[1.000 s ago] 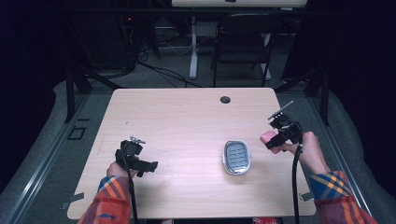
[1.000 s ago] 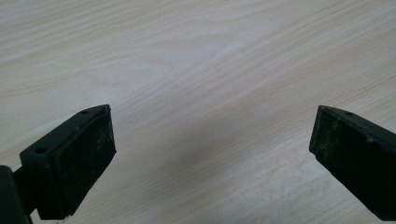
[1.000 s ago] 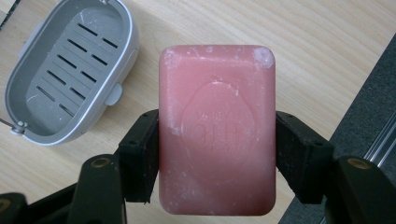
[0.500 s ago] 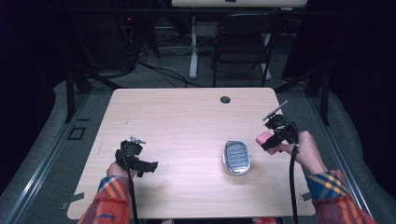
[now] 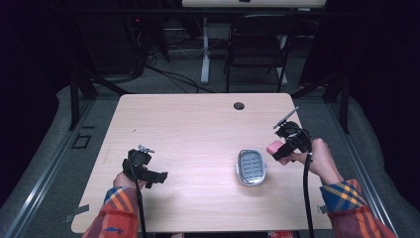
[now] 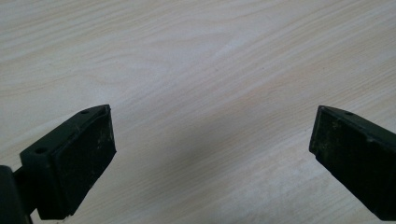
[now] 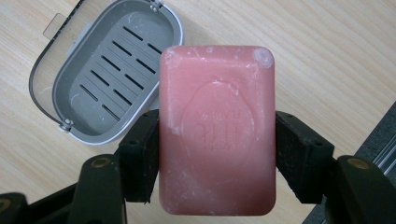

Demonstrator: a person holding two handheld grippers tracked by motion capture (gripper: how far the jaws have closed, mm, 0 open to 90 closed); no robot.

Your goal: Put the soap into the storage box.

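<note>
The left gripper (image 5: 159,175) rests near the table's (image 5: 198,124) front-left corner, its jaws spread wide with nothing between them; in the left gripper view they frame bare wood grain. It takes no part in the hold.

Toward the front right, a little in from the right edge, lies the soap dish (image 5: 251,166), a grey oval tray with a slatted floor and a clear lid hinged open beside it. It looks light and hard, so a nudge would likely slide it on the smooth wood.

Just right of the dish, above the table near the right edge, the right gripper (image 5: 277,150) holds the soap (image 7: 217,128). The jaws are clamped on its two long sides, about halfway along, and the bar stands clear of the table. The soap is a pink rounded block, probably fairly dense and firm, yet soft enough at the surface to dent under hard pads. It looks dry and chalky here, with white scuffs, so grip seems sound; wet, it would slip. The flat long sides are the right place to hold it, since the rounded corners and the embossed face give the pads less to bear on. A moderate squeeze should do.
</note>
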